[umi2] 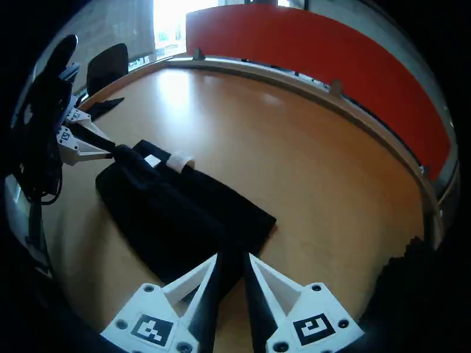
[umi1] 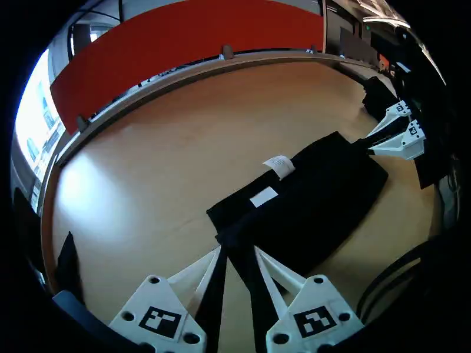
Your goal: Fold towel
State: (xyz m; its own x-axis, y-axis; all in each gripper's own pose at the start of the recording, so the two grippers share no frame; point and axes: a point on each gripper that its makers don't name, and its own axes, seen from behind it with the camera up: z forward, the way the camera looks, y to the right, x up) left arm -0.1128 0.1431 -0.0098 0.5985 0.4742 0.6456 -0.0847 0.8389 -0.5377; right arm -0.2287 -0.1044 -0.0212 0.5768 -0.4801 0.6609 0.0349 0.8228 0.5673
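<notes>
Wooden worktop runs below a red divider; in front of it the black towel lies flat, left gripper and right gripper each clamped on an opposite end — uneven lifting could let a thin pinch slip, skewing the fold.

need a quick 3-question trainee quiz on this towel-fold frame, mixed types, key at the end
1. True or false: the towel hangs in the air, clear of the table.
2. The left gripper is: A open above the towel; B shut on the towel; C resting on bare wood.
3. What colour is the divider behind the table?
Key: 1 false, it lies on the table; 2 B; 3 red.
</notes>
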